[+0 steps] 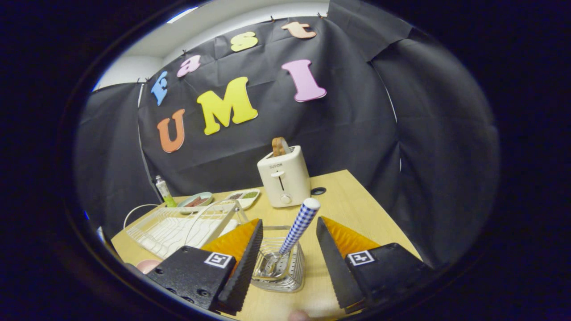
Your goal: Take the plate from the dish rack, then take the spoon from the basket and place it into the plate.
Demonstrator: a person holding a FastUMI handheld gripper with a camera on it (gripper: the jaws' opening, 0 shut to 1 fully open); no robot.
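Note:
A spoon (pixel 298 228) with a blue-and-white checked handle stands tilted in a small wire basket (pixel 285 272) on the wooden table. My gripper (pixel 289 234) is open, with one finger on each side of the handle and a gap to each. The basket sits low between the fingers. To the left lies a white wire dish rack (pixel 178 227). A pink rounded edge, perhaps the plate (pixel 148 265), peeks out beside the left finger body.
A cream toaster (pixel 284 177) with a slice of bread in it stands beyond the basket. Behind the rack are a small green dish (pixel 196 199), a divided tray (pixel 243 197) and a green tube (pixel 163 191). The table's edge (pixel 379 209) runs close on the right.

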